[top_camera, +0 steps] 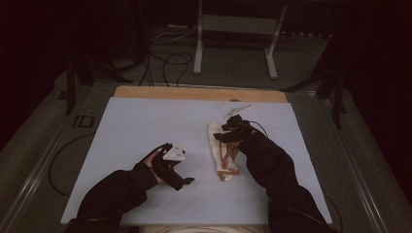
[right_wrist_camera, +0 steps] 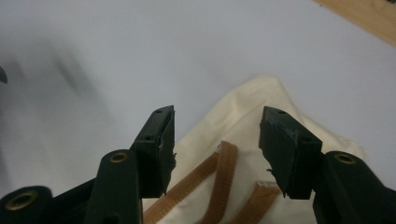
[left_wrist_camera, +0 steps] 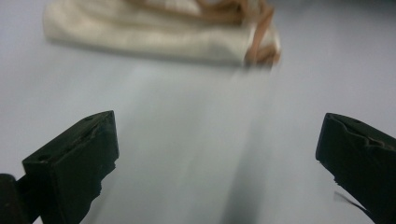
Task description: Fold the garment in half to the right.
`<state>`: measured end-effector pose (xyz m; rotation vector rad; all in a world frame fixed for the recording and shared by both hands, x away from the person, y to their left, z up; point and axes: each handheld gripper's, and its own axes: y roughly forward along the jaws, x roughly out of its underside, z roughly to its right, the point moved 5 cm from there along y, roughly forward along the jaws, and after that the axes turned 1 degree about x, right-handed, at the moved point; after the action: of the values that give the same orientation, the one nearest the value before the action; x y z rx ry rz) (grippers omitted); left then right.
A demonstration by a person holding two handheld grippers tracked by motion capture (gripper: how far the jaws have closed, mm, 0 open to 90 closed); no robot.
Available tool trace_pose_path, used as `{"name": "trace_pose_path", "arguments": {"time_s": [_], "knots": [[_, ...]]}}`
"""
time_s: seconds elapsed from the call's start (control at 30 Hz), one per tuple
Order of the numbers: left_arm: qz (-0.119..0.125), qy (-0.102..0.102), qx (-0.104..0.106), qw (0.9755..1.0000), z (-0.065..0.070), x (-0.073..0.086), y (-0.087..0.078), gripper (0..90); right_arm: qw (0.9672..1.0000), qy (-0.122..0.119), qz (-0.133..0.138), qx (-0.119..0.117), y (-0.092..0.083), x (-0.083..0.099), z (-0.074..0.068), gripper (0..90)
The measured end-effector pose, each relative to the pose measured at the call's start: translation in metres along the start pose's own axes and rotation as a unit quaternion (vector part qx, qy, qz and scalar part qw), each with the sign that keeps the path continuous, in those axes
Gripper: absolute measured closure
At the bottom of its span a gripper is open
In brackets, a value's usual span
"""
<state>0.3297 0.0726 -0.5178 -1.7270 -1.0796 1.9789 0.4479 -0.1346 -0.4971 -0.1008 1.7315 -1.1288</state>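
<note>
High view: we see a folded cream cloth bag with brown strap handles (top_camera: pixel 222 151) lying on the pale blue-grey table mat (top_camera: pixel 136 131), right of centre, long axis running away from us. The right gripper (top_camera: pixel 232 127) sits over the bag's far half, w/ the black sleeve (top_camera: pixel 272 165) coming in from bottom right. The left gripper (top_camera: pixel 187 180) rests low on the mat, left of the bag and apart from it, nose pointing toward the bag's near end. A bare wooden table edge (top_camera: pixel 199 93) shows beyond the mat.

Left gripper view: we look along two black jaws spread wide, nothing btwn them but bare mat. The cream bag (left_wrist_camera: pixel 154 37) lies ahead across the top, blurred, strap loops at its right end. Jaws hold nothing.

Right gripper view: jaws stand abt half open, hovering over the cream bag (right_wrist_camera: pixel 243 116). Brown straps (right_wrist_camera: pixel 223 177) run under the gap. We can't see either pad pressing on cloth or strap, so no grip. One corner of the bag points away toward the wooden edge (right_wrist_camera: pixel 364 14).
</note>
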Motion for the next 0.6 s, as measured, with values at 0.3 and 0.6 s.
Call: {"name": "trace_pose_path", "arguments": {"time_s": [0.3, 0.6], "knots": [[0.003, -0.027, 0.004, 0.9996, -0.002, 0.025, -0.007, 0.0, 0.9997, -0.002, -0.023, -0.001, 0.013, 0.008, 0.003, 57.6], [0.007, -0.067, -0.002, 0.9977, -0.009, 0.047, -0.022, 0.0, 0.9991, -0.004, -0.042, -0.004, 0.012, 0.016, 0.006, 77.3]]}}
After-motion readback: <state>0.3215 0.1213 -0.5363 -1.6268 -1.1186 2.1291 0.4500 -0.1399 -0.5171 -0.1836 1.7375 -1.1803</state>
